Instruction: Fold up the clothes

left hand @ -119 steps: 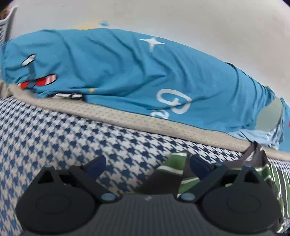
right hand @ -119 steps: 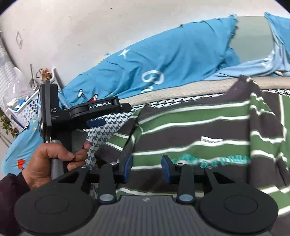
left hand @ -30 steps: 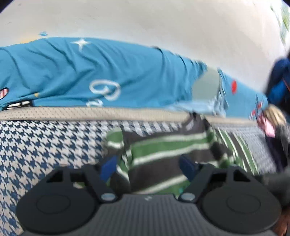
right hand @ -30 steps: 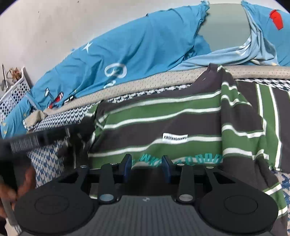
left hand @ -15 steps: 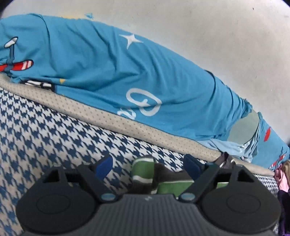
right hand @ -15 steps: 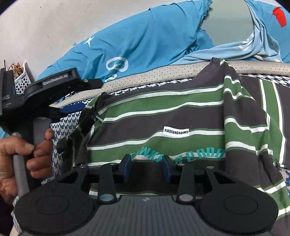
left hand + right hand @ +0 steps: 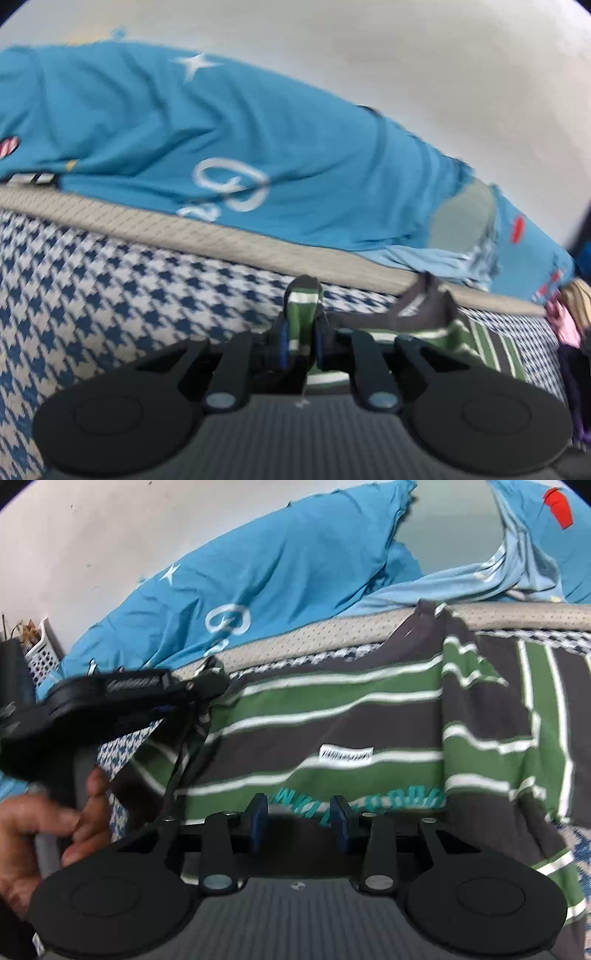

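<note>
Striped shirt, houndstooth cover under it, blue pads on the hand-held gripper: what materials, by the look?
Striped shirt: soft matte knit, likely cotton jersey; it drapes and bunches into folds.
Houndstooth cover: matte fabric, blue-and-white pattern; woven or printed, cannot tell.
Blue pads on the right hand-held gripper: smooth, probably rubber or soft plastic, on matte black hard-plastic fingers.

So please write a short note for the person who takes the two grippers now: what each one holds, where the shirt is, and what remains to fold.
Left gripper: jaws shut on the left sleeve edge of the striped shirt.
Right gripper: jaws partly apart over the shirt's near hem; whether it grips the cloth cannot be told.
Shirt lies spread on the houndstooth cover, right side already turned in; blue bedding lies behind it.
Done: left sleeve gripped.
Left: fold the left side in, then likely fold in half.
</note>
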Motion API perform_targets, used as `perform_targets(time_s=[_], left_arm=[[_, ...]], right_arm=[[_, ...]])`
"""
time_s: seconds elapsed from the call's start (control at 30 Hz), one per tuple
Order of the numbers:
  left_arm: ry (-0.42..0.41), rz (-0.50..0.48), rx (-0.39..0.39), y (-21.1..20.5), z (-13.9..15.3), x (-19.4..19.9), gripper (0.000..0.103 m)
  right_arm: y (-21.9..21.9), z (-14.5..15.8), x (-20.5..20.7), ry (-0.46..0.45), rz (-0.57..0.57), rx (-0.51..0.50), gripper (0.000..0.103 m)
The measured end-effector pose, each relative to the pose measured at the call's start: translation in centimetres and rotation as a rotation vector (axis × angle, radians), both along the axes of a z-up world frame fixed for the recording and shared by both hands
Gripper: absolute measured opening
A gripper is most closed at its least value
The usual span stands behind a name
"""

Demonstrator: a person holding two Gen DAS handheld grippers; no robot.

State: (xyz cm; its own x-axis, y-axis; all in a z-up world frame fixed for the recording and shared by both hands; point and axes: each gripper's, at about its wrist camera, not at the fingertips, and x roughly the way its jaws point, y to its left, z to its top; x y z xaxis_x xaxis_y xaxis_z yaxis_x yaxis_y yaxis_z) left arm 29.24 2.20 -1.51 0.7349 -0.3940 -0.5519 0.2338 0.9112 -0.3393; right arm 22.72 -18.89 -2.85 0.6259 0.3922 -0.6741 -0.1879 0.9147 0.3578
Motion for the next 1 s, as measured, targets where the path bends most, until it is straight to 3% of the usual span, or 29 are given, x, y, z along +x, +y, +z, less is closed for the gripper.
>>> perform_targets(time_s=[0.17,0.37,0.67,0.8,0.9,1.0], left_arm=[[-0.019,-0.148,0.047,-1.5,0.6,-2.0,0.012],[0.028,-0.237,0.124,-3.1,-0.9,-3.8,0.012],[0.035,-0.298,0.169,-3.5,-1.9,-5.7,0.012],[0.035,-0.323,0.186,-3.6,-2.1,-6.1,0.012],[0.039,-0.337,0.190,-3.6,-2.1,-6.3,0.012],[0.045,-0.346,0.186,-3.6,-2.1,-6.3,0.013]], right_arm=[[-1.4,1.4,0.5,-0.056,-0.046,0.028,0.037],[-2.7,2.8,1.0,-0.119,-0.084,0.096,0.037],[-0.9,3.0,1.7,-0.186,0.034,0.152,0.037],[0.4,2.7,1.7,-0.198,0.101,0.118,0.037],[0.9,1.8,2.0,-0.151,0.127,0.097,0.037],[1.3,0.5,2.4,-0.085,0.082,-0.007,0.036]])
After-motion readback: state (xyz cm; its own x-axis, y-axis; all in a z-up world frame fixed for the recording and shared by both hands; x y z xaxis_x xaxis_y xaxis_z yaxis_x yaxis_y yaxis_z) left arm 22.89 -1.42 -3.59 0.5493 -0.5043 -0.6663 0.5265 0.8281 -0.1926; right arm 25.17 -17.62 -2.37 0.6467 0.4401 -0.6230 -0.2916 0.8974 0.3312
